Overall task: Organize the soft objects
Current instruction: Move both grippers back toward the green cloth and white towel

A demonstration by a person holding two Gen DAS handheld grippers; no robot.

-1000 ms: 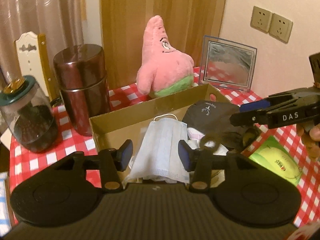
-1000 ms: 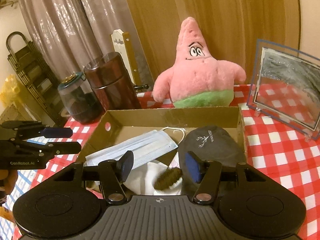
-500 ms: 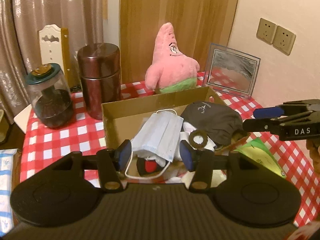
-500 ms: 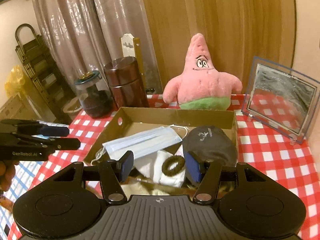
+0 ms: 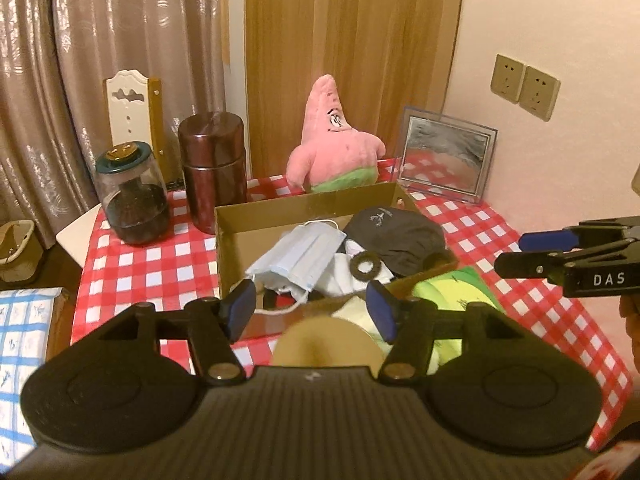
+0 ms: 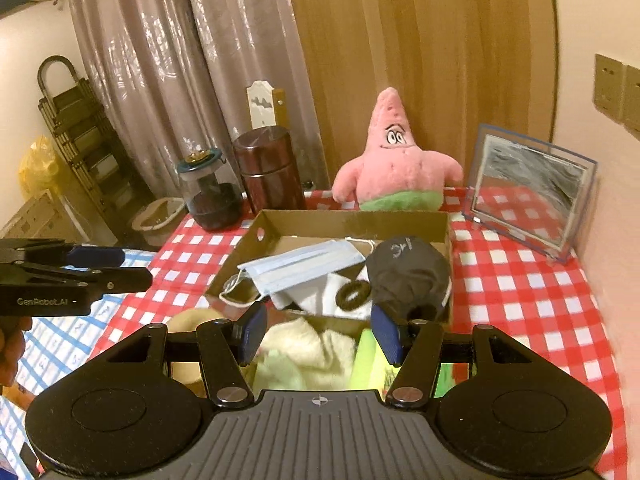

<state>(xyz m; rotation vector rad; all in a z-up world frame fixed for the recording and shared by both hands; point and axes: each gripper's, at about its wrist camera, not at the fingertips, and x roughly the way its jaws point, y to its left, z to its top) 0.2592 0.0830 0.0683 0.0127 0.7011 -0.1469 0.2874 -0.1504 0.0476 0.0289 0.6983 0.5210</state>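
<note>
I have drawn both grippers back from the cardboard box point(image 6: 352, 222). My left gripper point(image 5: 312, 312) is opening, empty; my right gripper point(image 6: 320, 330) stands apart, empty. The face mask point(image 6: 304, 266) now lies inside the box, so that piece looks sorted.

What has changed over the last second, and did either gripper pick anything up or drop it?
Both grippers pulled back and up from the cardboard box, so more of the table shows. The left gripper is opening its jaws, nothing between them; the right gripper is open and empty. The face mask, dark cap, hair tie and pink plush stayed put.
</note>
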